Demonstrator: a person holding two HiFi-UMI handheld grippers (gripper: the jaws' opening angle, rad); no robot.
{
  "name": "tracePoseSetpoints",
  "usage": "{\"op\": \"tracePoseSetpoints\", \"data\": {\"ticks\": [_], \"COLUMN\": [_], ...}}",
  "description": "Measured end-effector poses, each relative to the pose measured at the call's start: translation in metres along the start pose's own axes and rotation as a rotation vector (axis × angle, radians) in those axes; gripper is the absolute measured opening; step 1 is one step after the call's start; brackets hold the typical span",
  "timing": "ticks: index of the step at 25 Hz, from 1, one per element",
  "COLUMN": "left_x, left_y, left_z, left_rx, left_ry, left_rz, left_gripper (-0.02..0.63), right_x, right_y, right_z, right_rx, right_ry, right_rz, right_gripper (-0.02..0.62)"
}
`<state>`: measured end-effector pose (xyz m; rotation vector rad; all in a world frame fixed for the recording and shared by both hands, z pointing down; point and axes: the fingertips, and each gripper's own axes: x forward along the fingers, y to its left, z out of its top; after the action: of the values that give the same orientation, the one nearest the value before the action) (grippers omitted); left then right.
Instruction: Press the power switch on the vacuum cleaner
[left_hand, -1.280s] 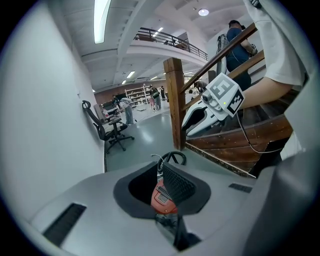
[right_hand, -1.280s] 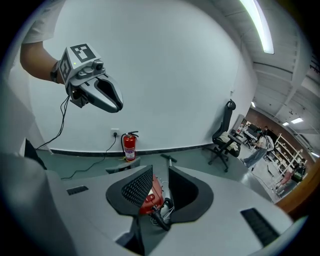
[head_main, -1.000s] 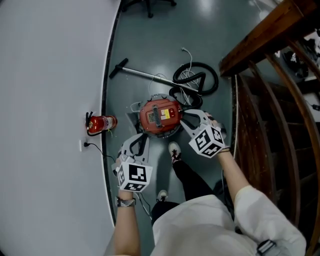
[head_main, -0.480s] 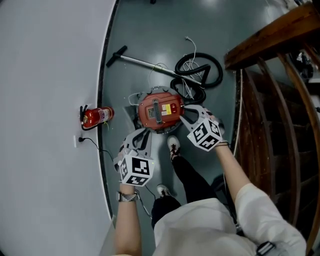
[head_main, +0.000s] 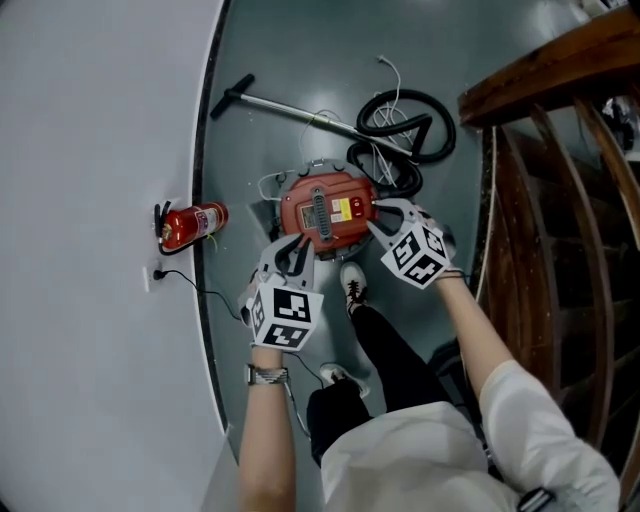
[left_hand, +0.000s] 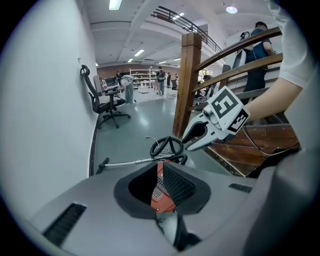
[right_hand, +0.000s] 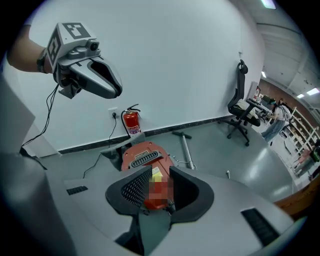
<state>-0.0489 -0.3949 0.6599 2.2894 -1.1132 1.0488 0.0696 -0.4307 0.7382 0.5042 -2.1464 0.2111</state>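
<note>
Vacuum cleaner (head_main: 322, 208): round red canister, dark ribbed strip down the middle of its top, yellow label beside the strip. It sits on the grey floor (head_main: 300, 60). A black hose (head_main: 405, 125) coils just beyond it, and a metal wand (head_main: 290, 108) lies past it towards the wall. The power switch cannot be picked out.

Head view only: a red fire extinguisher (head_main: 190, 225) to the vacuum's left at the wall foot, a wooden stair rail (head_main: 540, 60) well to its right, and the person's shoe (head_main: 350, 290) just on its near side.

Left gripper view only: a wooden post (left_hand: 187, 85) and an office chair (left_hand: 102, 100) far behind the vacuum, with people further back. The right gripper view shows the vent strip end-on and the extinguisher upright behind the vacuum.

Pose: both forearms reach forward and steeply down.
- Left gripper (head_main: 292, 250) hangs over the vacuum's near-left edge. Its jaws stand apart with nothing gripped, only red casing showing through the gap.
- Right gripper (head_main: 380, 215) is at the vacuum's right edge. Its jaws are likewise apart and empty, with the canister top seen between them.

Contact with the casing cannot be told for either gripper.
</note>
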Motion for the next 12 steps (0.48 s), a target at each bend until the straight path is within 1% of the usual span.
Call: {"op": "tracePoseSetpoints", "data": {"ticks": [5,12], "left_x": [0.021,0.048], "left_y": [0.003,0.005], "left_z": [-0.016,-0.027], "left_rx": [-0.021,-0.046], "left_ry": [0.026,0.046], "left_rz": [-0.013,-0.019], "left_gripper": [0.035,0.034], "right_x": [0.02,0.044], "right_y": [0.0,-0.002], "right_z": [-0.011,-0.026], "right_rx": [0.053,0.069], "right_ry": [0.001,0.025], "right_rz": [0.009,0.024], "right_gripper": [0.121,0.121]}}
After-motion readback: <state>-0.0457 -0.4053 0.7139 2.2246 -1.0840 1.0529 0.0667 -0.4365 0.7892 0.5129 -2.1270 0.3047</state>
